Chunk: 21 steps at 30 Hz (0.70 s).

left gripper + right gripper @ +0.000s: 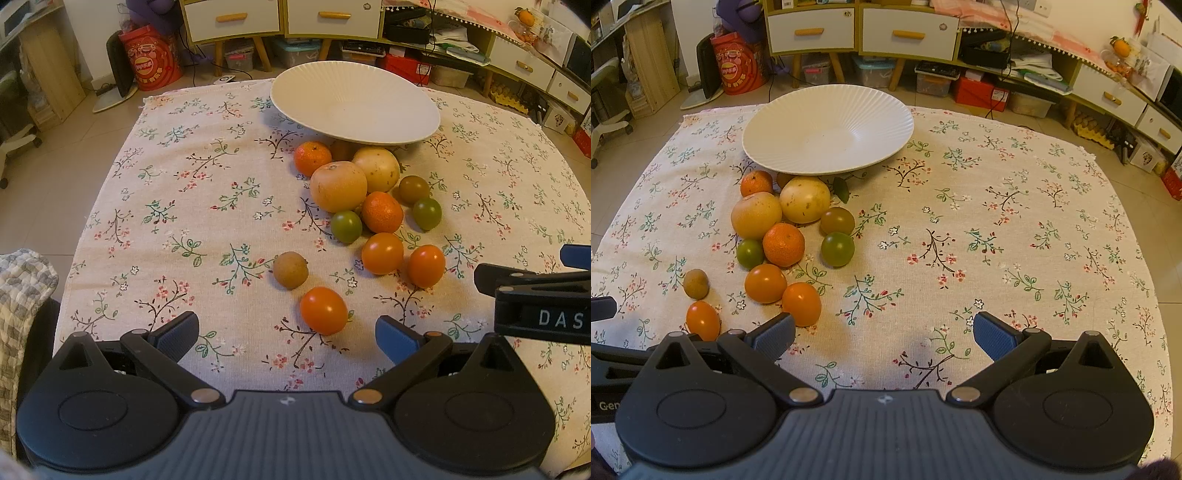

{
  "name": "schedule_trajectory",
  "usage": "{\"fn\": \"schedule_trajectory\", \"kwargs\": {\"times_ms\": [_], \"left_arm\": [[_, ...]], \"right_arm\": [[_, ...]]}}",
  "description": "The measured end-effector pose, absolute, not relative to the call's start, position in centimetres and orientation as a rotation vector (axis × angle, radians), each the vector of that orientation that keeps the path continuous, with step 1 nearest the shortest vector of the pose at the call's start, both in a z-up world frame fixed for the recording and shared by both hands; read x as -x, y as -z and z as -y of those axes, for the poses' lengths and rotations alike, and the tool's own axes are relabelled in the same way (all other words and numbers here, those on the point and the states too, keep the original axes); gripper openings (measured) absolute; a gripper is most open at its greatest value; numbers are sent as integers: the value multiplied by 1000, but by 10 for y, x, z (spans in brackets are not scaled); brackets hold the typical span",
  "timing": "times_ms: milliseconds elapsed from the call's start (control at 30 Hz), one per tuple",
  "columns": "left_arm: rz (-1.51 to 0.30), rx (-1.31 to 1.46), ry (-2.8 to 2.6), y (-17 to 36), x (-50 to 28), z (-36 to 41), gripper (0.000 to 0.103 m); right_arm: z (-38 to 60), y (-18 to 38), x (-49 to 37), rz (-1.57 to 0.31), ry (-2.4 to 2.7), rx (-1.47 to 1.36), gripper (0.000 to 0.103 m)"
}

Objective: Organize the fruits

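A white ribbed plate (369,110) (798,147) stands empty at the far side of the floral tablecloth. In front of it lies a cluster of fruit: two large yellow fruits (338,185) (756,215), mandarins (382,211) (783,244), green tomatoes (346,226) (837,248), orange tomatoes (382,253) (765,283) and a small brown fruit (290,269) (696,283). My left gripper (288,336) is open, with the nearest orange tomato (324,310) (703,319) just ahead between its fingers. My right gripper (884,334) is open over bare cloth, right of the fruit.
The right gripper's black body (535,299) shows at the left view's right edge. A quilted cloth (22,295) lies at the near left. Beyond the table stand white drawer cabinets (860,29), a red bag (738,66) and storage boxes on the floor.
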<state>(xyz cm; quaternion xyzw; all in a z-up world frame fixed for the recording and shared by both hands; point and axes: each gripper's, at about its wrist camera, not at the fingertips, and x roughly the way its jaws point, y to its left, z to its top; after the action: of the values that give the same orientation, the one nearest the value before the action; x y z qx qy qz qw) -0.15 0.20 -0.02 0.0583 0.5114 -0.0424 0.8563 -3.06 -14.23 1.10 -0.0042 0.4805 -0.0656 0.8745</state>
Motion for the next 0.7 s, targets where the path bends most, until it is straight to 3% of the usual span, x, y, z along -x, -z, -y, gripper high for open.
{"fn": "schedule_trajectory", "kwargs": {"times_ms": [700], "left_arm": [[-1078, -120, 88, 1, 2, -2, 86]], "right_arm": [[141, -10, 32, -1004, 135, 7, 103]]}}
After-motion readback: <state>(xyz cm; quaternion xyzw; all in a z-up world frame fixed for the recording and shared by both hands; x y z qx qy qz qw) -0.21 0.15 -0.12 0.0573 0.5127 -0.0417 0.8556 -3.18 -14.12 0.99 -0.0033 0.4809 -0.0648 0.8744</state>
